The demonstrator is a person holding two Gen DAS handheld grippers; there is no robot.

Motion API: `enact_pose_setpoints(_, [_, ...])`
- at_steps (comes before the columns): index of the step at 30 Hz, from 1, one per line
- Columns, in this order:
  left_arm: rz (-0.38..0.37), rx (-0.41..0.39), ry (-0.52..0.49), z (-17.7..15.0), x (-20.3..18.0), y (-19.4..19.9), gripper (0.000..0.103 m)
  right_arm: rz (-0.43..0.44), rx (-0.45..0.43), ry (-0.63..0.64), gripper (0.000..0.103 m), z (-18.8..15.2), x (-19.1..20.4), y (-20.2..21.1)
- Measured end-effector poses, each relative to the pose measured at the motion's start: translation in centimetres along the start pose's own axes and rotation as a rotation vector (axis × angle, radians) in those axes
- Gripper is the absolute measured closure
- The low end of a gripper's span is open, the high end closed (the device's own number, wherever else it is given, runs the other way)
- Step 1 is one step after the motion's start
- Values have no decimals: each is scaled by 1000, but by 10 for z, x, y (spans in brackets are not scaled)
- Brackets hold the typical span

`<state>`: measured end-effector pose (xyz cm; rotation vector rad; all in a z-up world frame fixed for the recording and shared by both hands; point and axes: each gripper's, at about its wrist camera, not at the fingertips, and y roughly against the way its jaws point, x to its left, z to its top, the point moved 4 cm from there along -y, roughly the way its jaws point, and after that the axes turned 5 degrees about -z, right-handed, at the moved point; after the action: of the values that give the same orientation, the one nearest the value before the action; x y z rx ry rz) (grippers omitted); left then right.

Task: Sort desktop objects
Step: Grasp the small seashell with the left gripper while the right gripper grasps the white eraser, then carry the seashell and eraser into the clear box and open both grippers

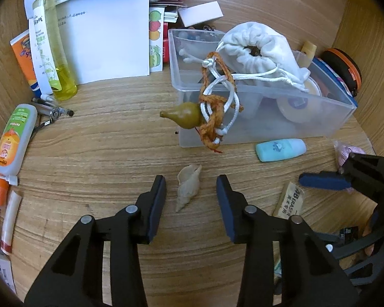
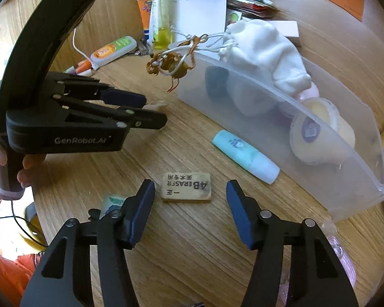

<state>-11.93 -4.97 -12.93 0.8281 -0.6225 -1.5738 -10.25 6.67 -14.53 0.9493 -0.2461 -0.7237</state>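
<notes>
My left gripper (image 1: 191, 182) is open, its fingers on either side of a pale spiral seashell (image 1: 187, 189) lying on the wooden desk; its body also shows in the right wrist view (image 2: 151, 110). My right gripper (image 2: 190, 189) is open, with a worn 4B eraser (image 2: 187, 186) on the desk between its fingertips. The eraser also shows in the left wrist view (image 1: 289, 202). A clear plastic bin (image 1: 263, 128) holds a white drawstring bag (image 1: 256, 51), whose cords hang over the rim with an orange braid and a small gourd (image 1: 185, 115).
A light blue tube (image 1: 280, 149) lies in front of the bin, also seen from the right wrist (image 2: 245, 156). Papers (image 1: 107, 33), a yellow spray bottle (image 1: 51, 43), an orange sunscreen tube (image 1: 24, 56), a white bottle (image 1: 14, 138), pens and a compass crowd the left. An orange-trimmed case (image 1: 343, 66) sits far right.
</notes>
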Motion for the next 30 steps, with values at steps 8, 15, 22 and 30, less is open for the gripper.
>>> enact_pose_setpoints(8, [-1, -2, -34, -2, -5, 0, 81, 26, -2, -5, 66, -1, -1, -1])
enact_pose_setpoints(15, [7, -6, -34, -3, -7, 0, 87, 25, -11, -21, 66, 1, -4, 2])
enact_pose_setpoints(22, [-17, -38, -9, -7, -11, 13, 87, 21, -57, -74, 66, 4, -18, 20])
enact_pose_setpoints(30, [-74, -103, 22, -12, -22, 44, 87, 2, -116, -146, 66, 8, -36, 42])
